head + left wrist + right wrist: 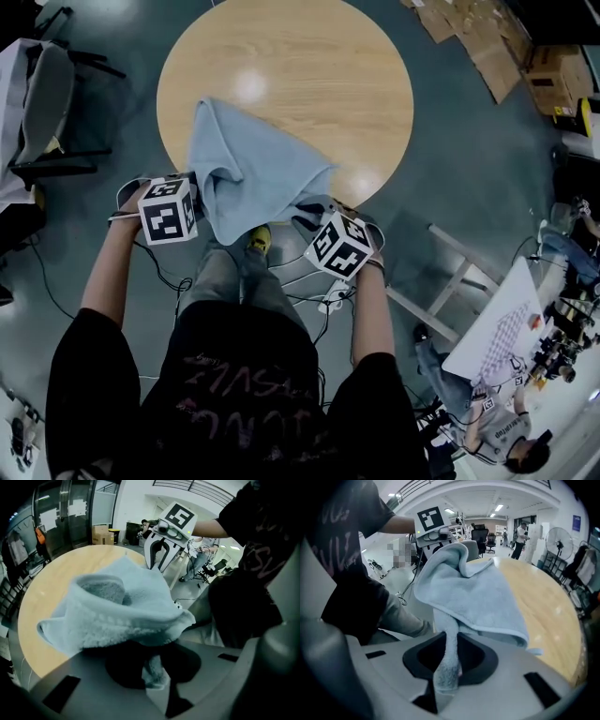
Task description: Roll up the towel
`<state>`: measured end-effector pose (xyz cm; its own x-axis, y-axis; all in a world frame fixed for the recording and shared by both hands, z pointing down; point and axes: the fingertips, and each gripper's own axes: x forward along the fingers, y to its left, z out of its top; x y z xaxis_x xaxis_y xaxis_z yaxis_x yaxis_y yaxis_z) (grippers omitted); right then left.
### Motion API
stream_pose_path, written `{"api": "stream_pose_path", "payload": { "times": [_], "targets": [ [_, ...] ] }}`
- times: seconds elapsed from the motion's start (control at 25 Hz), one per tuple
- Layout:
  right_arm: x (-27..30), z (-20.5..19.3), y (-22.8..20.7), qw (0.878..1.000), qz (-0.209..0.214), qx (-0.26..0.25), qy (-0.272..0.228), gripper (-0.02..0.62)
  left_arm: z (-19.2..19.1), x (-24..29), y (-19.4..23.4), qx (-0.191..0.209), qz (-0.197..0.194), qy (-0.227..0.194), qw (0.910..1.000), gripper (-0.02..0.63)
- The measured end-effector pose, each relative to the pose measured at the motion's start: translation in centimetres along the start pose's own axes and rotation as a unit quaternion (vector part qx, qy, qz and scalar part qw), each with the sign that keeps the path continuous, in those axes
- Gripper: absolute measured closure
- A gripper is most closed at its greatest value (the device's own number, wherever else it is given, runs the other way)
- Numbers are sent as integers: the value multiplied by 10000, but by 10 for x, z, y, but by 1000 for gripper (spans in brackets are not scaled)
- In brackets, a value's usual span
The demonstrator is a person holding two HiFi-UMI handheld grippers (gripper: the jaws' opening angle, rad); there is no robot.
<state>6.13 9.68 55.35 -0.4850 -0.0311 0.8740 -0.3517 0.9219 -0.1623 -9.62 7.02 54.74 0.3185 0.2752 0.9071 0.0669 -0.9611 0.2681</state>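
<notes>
Towel (246, 173) lies bunched over the near edge of the table (309, 66), its 2 near corners lifted just off that edge, with left gripper (154, 679) and right gripper (447, 672) each clamped on 1 corner.

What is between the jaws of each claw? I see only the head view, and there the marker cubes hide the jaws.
Observer: In the left gripper view, the left claw is shut on a bunched corner of the towel.
Operator: And the right one, please?
Observer: In the right gripper view, the right claw is shut on another towel corner, which runs as a narrow twisted strip between its jaws.
</notes>
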Motion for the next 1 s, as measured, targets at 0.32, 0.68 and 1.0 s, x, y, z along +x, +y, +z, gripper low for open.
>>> {"api": "stream_pose_path", "payload": {
  "times": [0.32, 0.68, 1.0],
  "targets": [
    [-10, 14, -35, 9977, -601, -269, -187, 423, 12, -26, 45, -258, 739, -615, 9950, 483],
    [-12, 21, -63, 9952, -840, 28, -498, 394, 15, -22, 74, -369, 950, -763, 9919, 446],
    [-15, 20, -60, 9945, -843, -28, -620, 390, 51, -75, 73, -75, 717, -1402, 9875, 414]
  ]
}}
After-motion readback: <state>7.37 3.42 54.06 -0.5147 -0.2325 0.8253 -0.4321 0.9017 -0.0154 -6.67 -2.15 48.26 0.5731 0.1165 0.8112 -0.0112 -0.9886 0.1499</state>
